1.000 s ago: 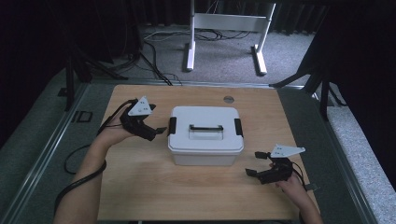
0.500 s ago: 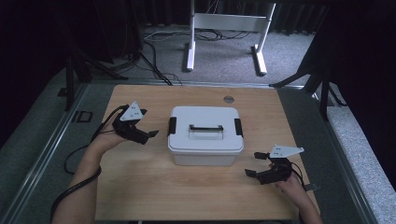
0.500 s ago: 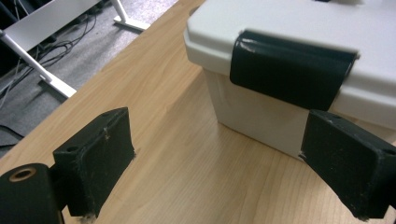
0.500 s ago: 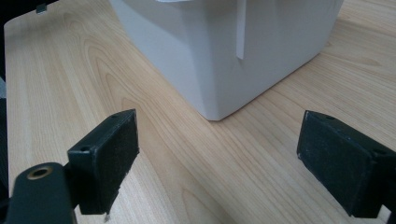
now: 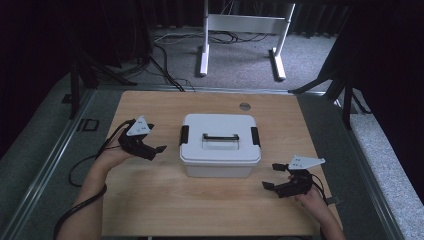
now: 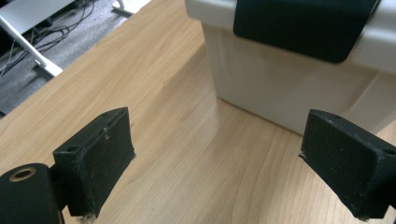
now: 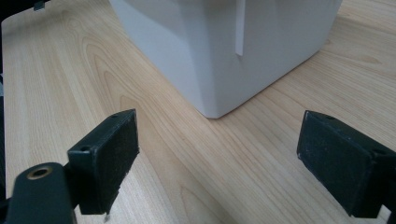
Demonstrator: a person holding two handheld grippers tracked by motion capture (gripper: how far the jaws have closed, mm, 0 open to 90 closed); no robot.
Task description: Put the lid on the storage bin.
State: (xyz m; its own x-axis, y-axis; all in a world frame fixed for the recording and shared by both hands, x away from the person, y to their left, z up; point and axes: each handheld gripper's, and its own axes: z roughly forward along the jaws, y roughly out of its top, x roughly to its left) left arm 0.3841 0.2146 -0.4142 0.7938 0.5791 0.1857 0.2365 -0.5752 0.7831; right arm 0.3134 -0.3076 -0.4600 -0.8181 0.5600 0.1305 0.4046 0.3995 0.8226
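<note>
Flanking the white lidded box [image 5: 220,145] on the bench [image 5: 165,200] — left claw [image 5: 159,146] and right claw [image 5: 270,176], both spread, touching nothing.

The surface [image 5: 165,200] is a light wood-grain top with rounded corners, set over a grey floor. A small round grey disc [image 5: 244,106] sits in it near the far edge. A white lidded box [image 5: 220,150] with a black handle and a black latch at each end rests directly on the surface, near its middle.
</note>
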